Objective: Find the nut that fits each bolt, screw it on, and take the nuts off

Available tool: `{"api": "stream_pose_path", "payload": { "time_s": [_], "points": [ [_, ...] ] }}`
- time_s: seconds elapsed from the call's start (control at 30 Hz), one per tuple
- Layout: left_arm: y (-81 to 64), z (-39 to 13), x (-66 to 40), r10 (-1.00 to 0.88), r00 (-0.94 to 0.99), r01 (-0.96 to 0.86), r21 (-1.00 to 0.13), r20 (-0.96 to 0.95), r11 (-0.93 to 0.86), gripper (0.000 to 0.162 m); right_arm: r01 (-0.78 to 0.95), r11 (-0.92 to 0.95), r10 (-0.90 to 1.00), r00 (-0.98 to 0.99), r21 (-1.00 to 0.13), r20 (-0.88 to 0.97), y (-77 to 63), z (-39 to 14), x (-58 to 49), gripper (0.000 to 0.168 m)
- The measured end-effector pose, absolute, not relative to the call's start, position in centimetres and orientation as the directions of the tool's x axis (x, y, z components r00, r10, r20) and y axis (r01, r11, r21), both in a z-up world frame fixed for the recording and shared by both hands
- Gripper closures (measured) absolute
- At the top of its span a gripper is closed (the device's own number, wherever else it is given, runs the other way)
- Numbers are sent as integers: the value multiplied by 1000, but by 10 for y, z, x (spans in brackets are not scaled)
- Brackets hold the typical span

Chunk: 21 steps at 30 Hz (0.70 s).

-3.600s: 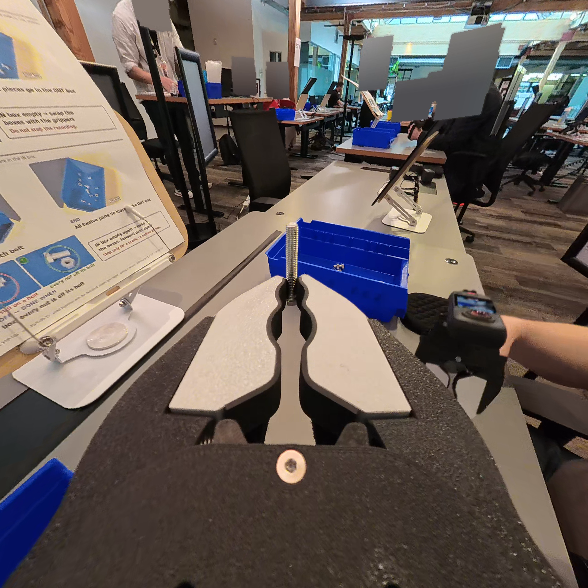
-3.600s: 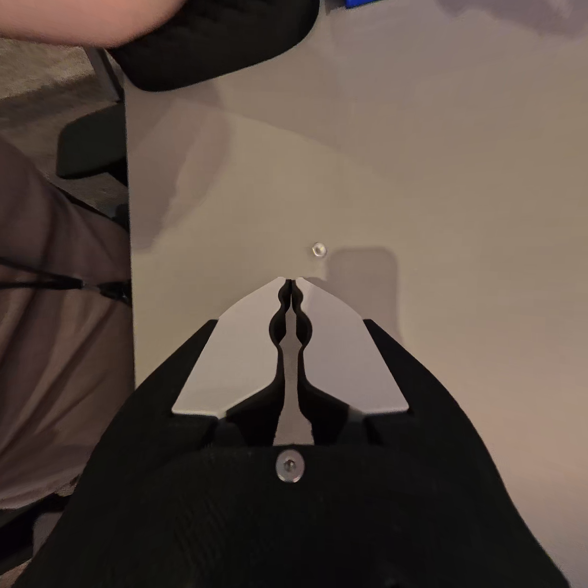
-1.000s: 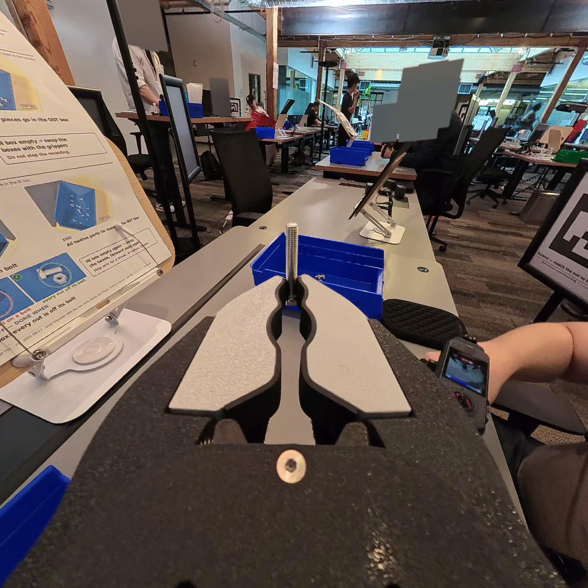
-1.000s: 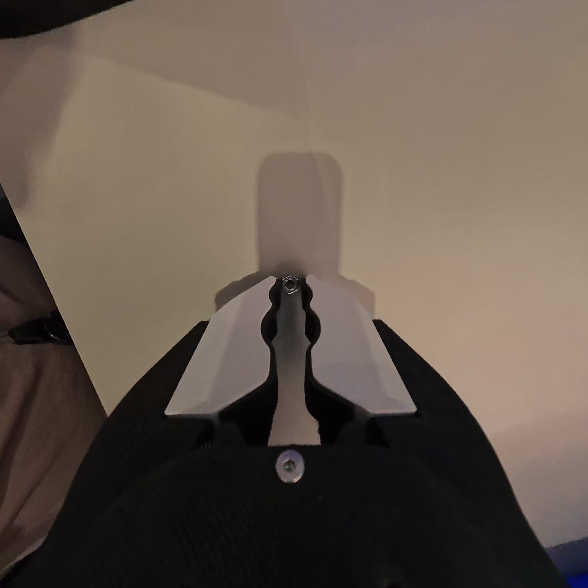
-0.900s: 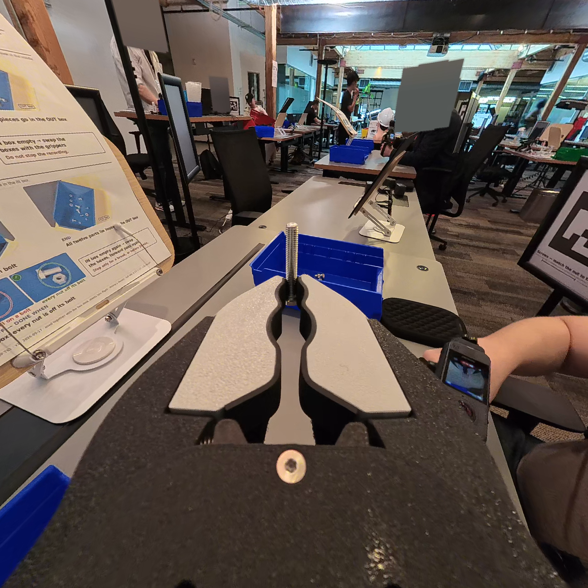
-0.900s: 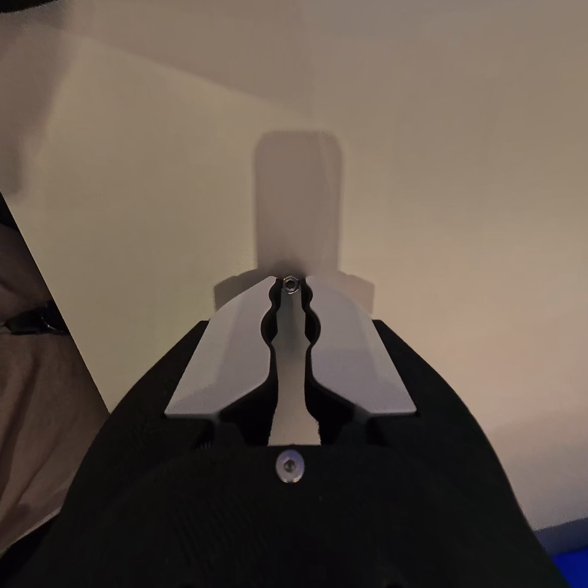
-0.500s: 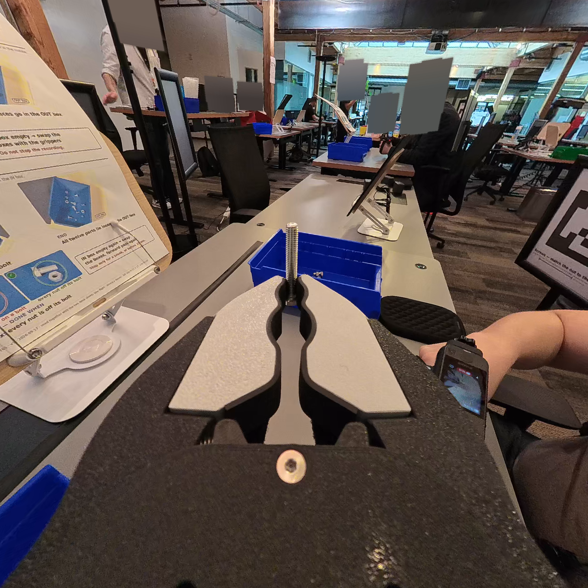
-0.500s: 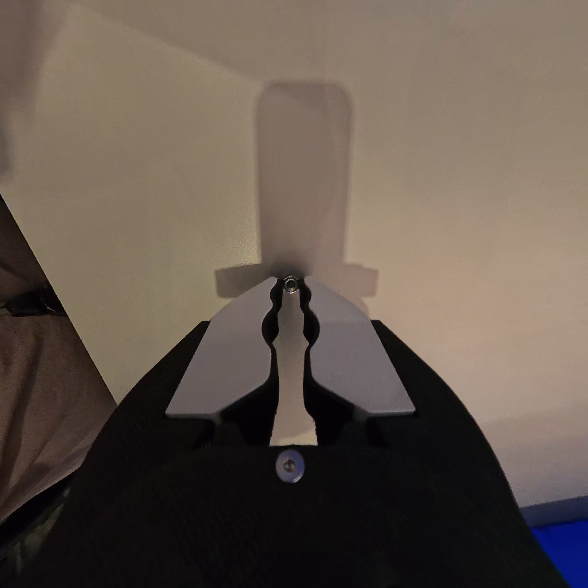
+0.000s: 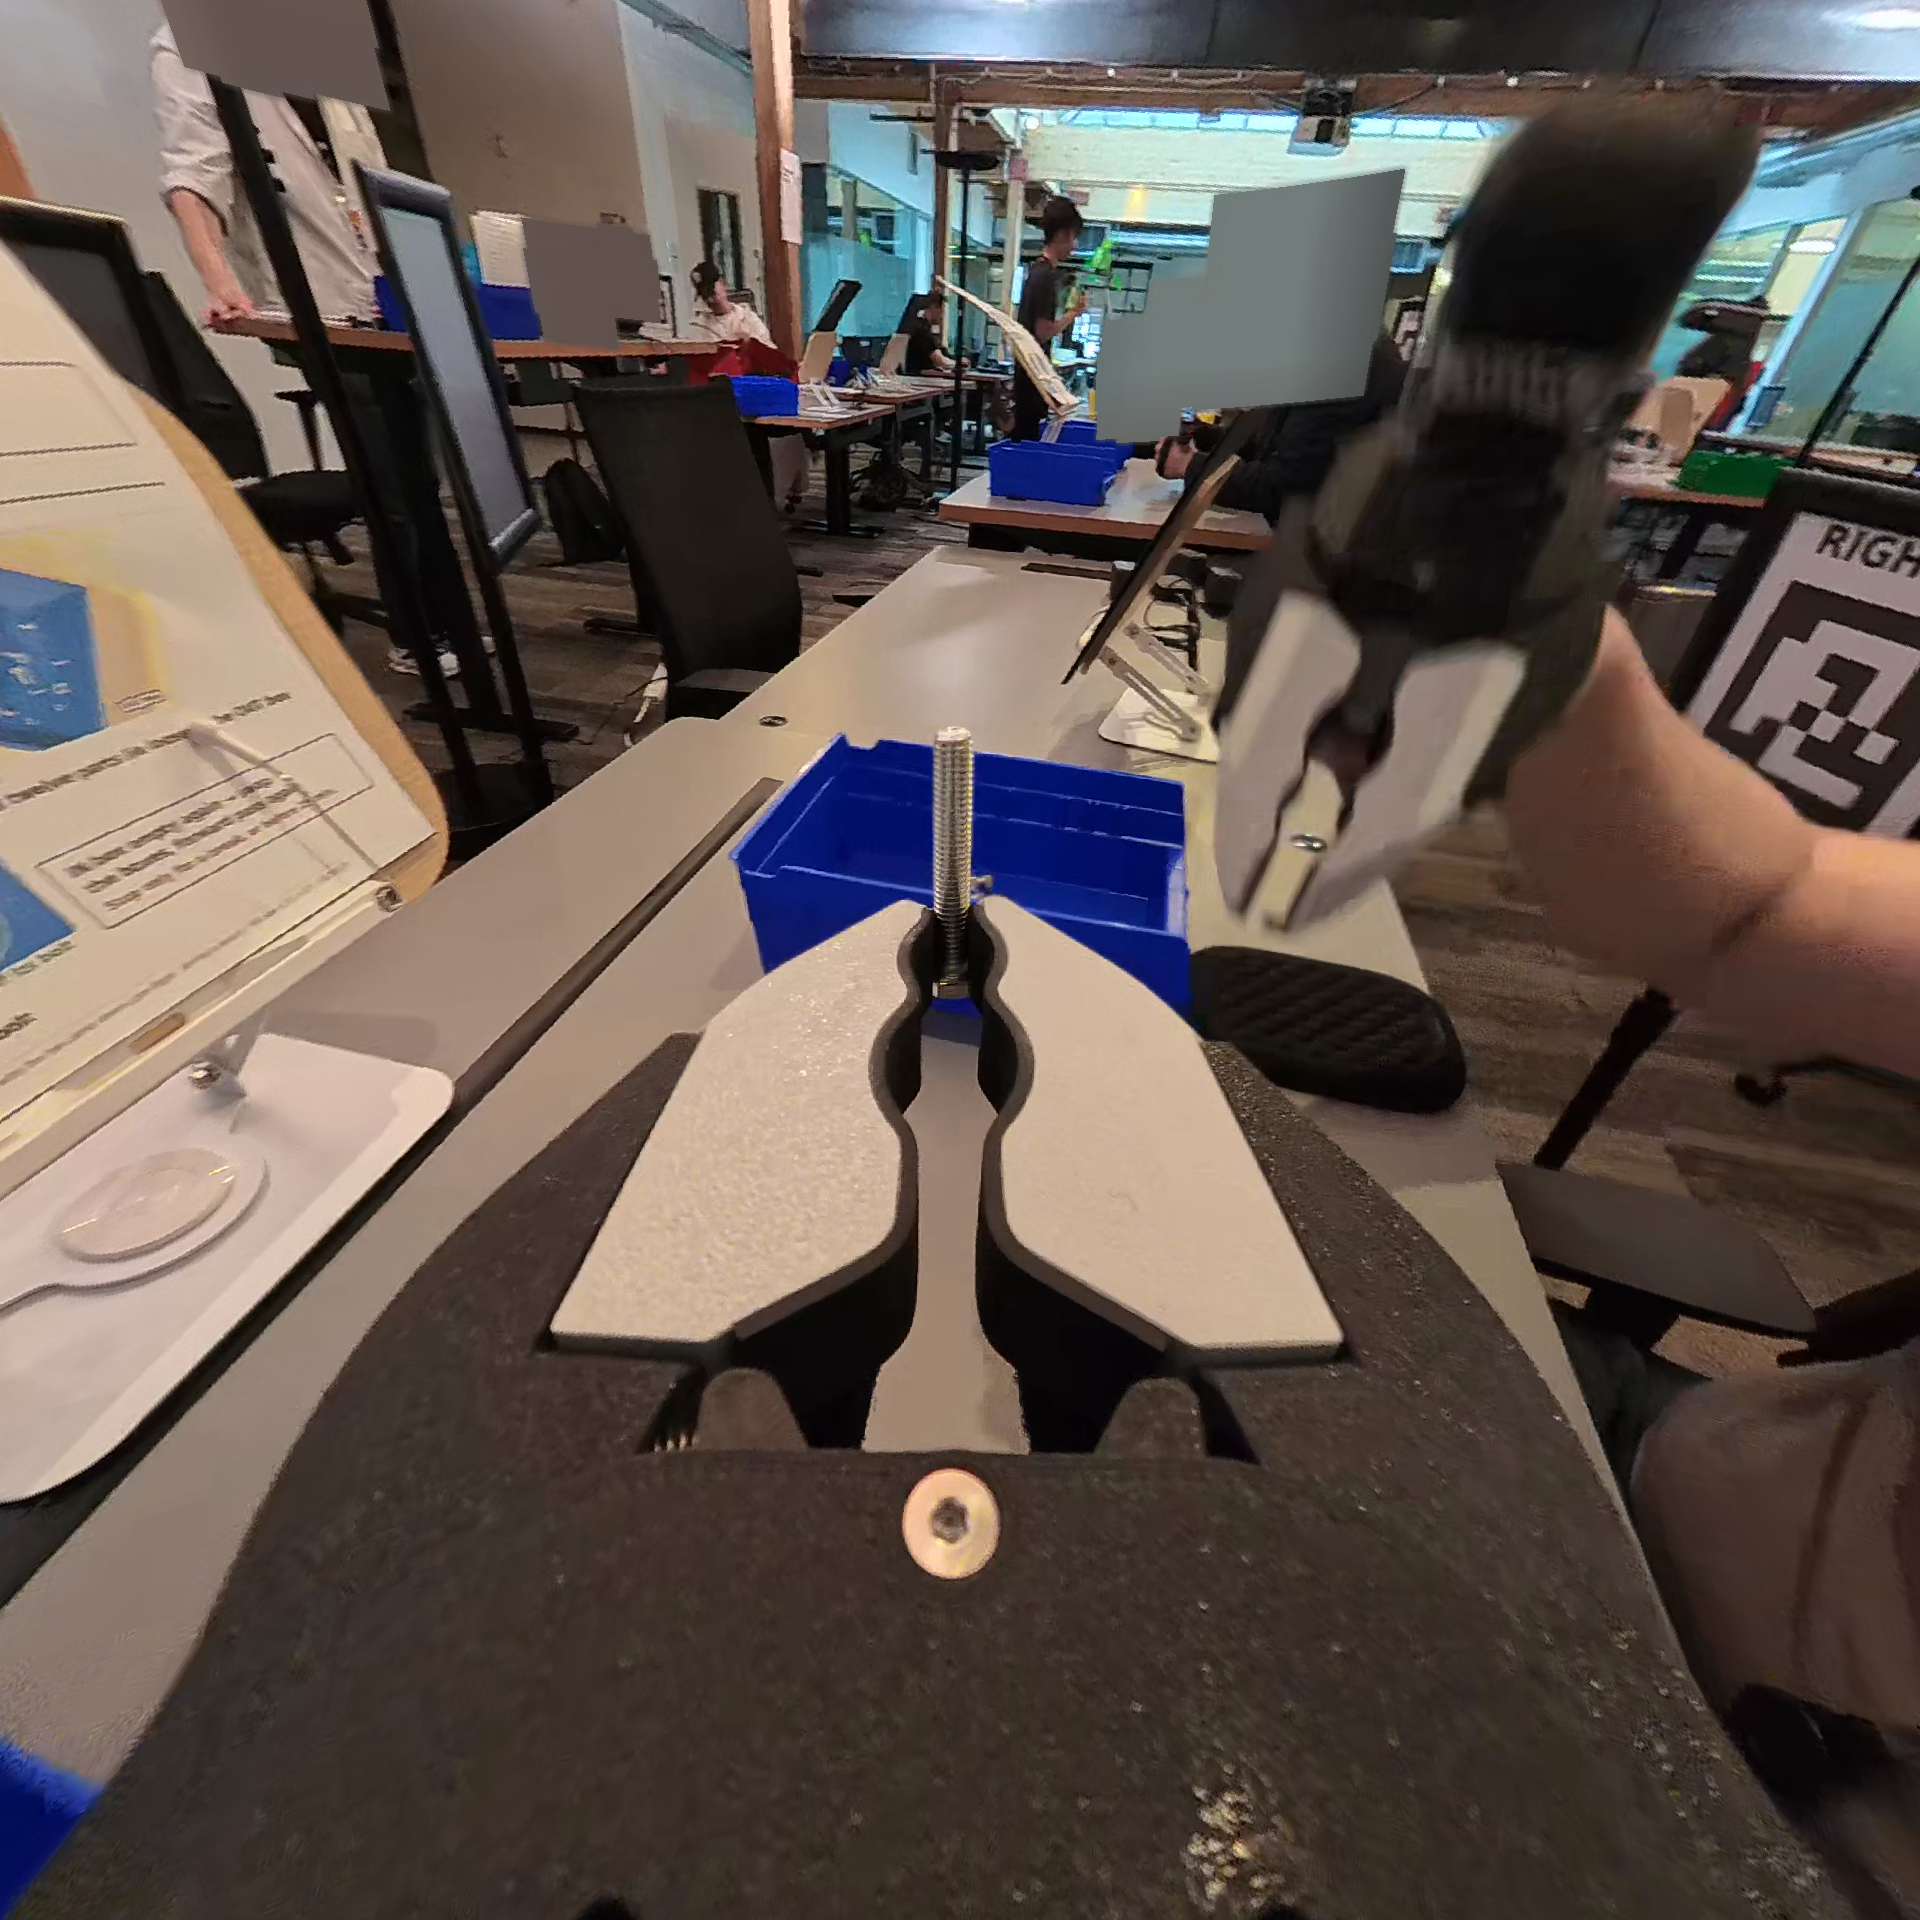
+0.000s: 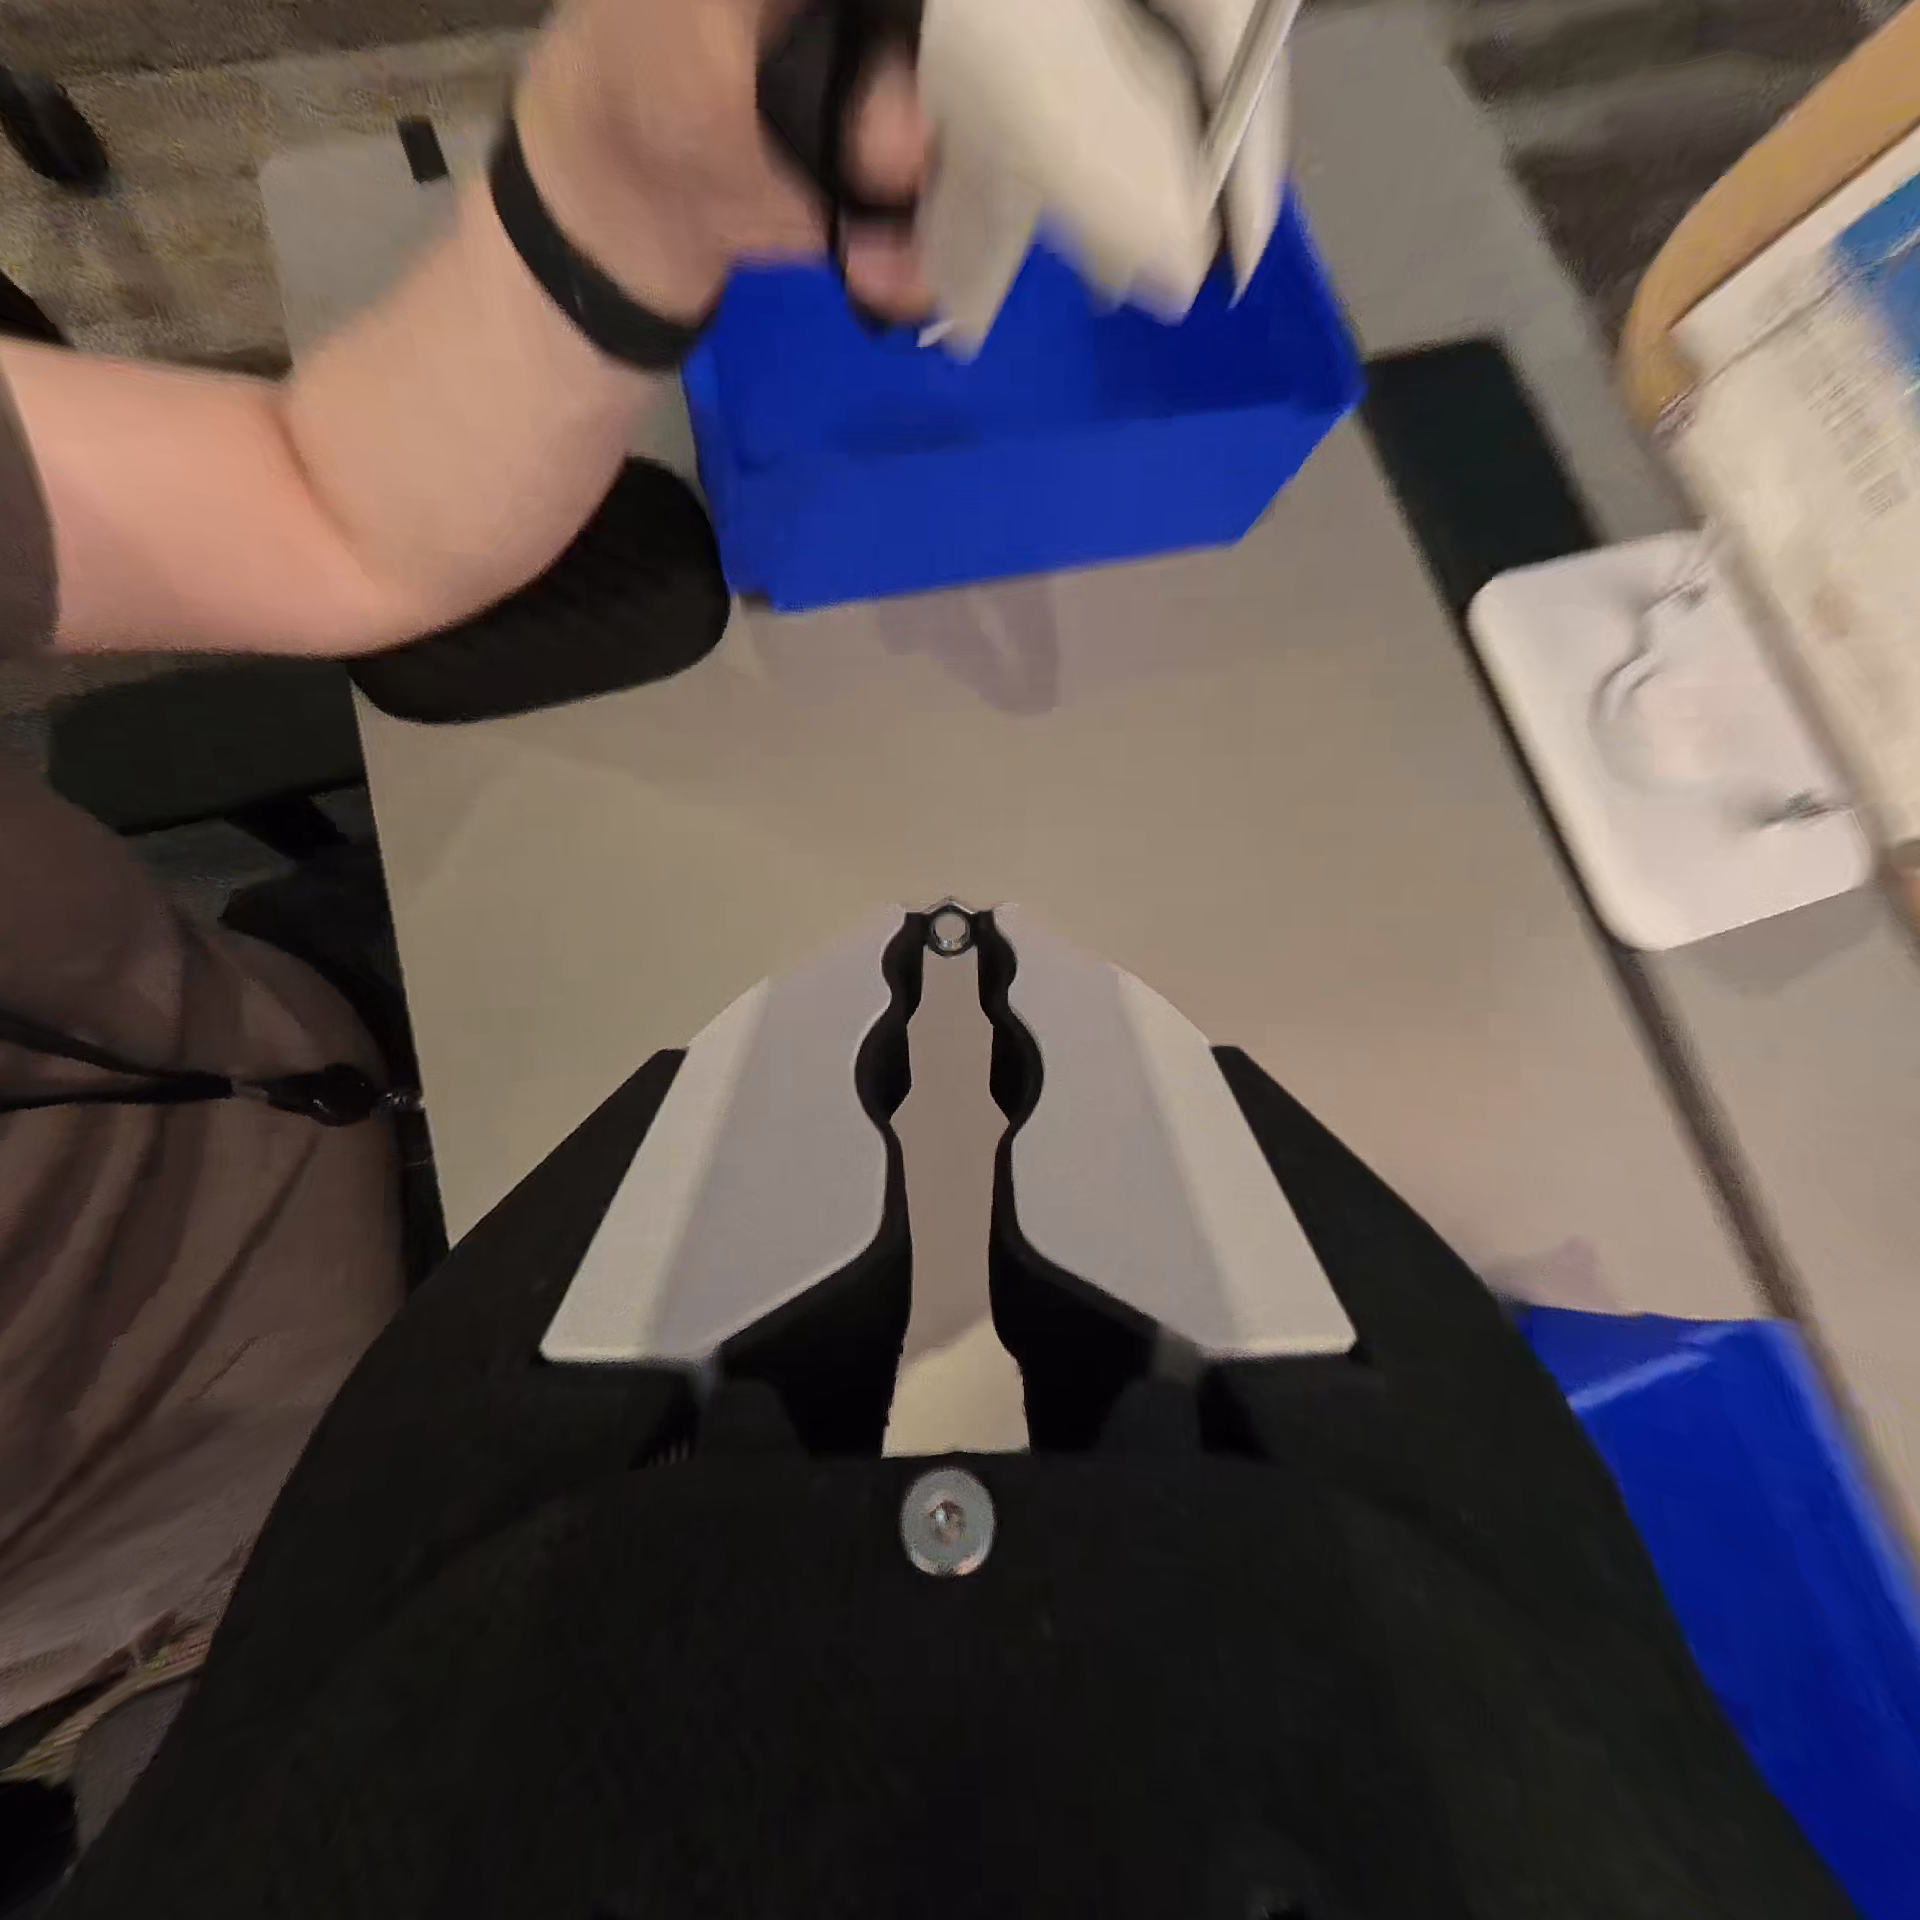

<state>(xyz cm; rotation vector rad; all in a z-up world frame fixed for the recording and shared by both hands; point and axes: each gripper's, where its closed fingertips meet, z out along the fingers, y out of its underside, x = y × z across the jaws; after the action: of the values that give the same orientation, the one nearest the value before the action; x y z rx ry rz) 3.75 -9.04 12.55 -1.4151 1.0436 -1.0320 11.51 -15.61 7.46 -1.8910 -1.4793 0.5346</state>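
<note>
My left gripper is shut on a silver bolt and holds it upright, thread up, above the grey table. My right gripper is shut on a small silver hex nut at its fingertips. In the left wrist view the right gripper hangs in the air to the right of the bolt, tips pointing down-left, blurred, with the nut between its tips. In the right wrist view the left gripper and its hand show blurred at the top, over the blue bin.
A blue bin stands behind the bolt with a small part inside. A second blue bin is at the right. An instruction board on a white stand is left. A black wrist pad lies right of the bin. A marker sign stands right. Across from one pair of fingers to the other is roughly 12 cm.
My right gripper has lifted off the table with the nut and swung up beside the bolt. The left gripper still holds the bolt upright, barely moved.
</note>
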Motion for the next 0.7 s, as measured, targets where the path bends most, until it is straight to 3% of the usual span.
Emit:
{"api": "stream_pose_path", "payload": {
  "time_s": [0.1,0.23,0.5,0.7],
  "points": [
    [-105,124,56,-986,160,-61,-996,52,-62,157,715,-8,963,193,-699,187,-146,136,112,157],
    [-121,111,78,-996,78,-117,-991,52,-61,157,801,174,961,-12,-573,276,-151,169,93,157],
    [-157,107,95,-993,-103,-143,-989,61,-46,157,891,358,928,-308,-278,208,-164,151,83,157],
    [-181,113,92,-967,-241,-133,-990,81,-49,157,863,410,911,-372,-294,179,-180,150,75,157]
  ]
}}
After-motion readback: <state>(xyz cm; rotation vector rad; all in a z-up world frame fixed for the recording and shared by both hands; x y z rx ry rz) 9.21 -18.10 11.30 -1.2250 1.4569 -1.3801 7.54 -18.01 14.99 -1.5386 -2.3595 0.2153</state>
